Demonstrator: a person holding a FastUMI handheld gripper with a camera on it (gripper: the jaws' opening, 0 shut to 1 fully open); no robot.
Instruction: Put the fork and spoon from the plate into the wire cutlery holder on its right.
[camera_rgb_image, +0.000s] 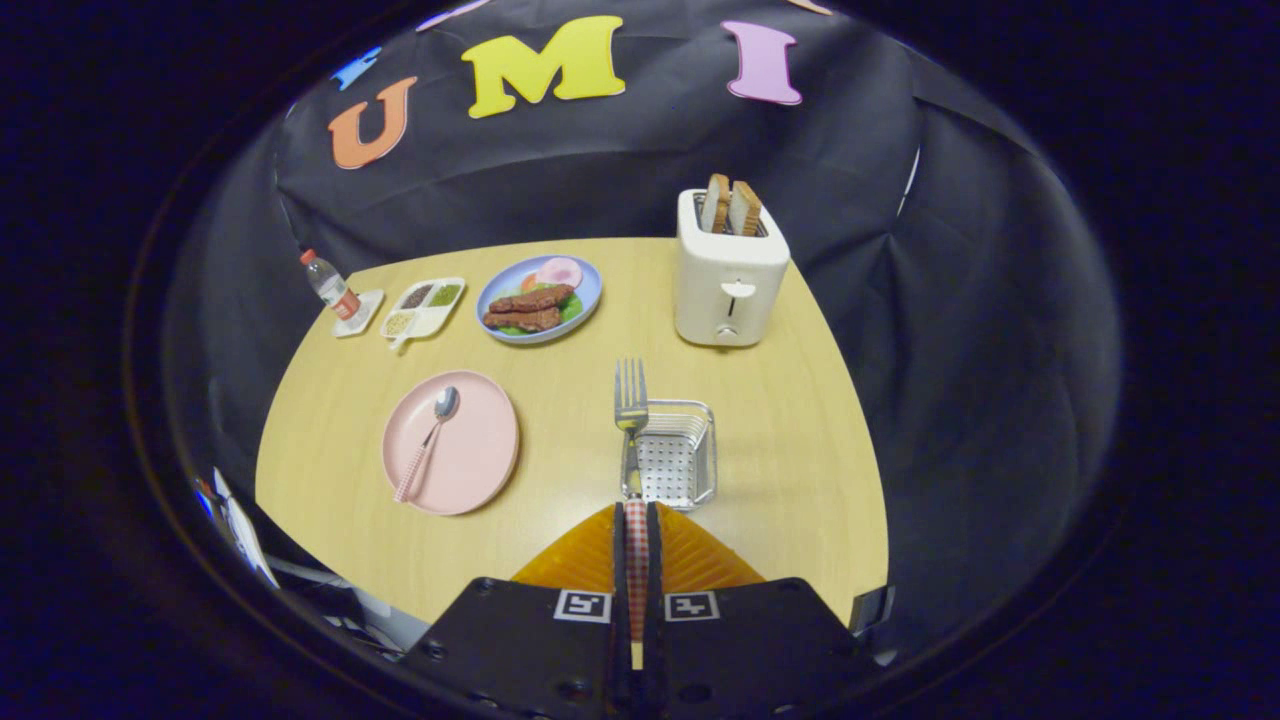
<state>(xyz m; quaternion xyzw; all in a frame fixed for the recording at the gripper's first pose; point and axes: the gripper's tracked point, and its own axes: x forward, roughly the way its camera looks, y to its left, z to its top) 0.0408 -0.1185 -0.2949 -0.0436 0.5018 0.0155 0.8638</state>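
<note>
My gripper (636, 545) is shut on the red-checked handle of the fork (630, 405), whose metal tines point away from me. The fork hangs above the table over the left rim of the wire cutlery holder (680, 455), a small metal basket with a perforated floor just ahead of the fingers. Left of the holder sits the pink plate (470, 460). On it lies the spoon (428, 440), bowl at the far end, pink-checked handle slanting toward me.
A white toaster (728, 275) with two slices of bread stands beyond the holder. Further left at the back are a blue plate of food (540, 296), a divided condiment tray (424, 305) and a small bottle (330, 285). The round wooden table (790, 500) drops off close on the right.
</note>
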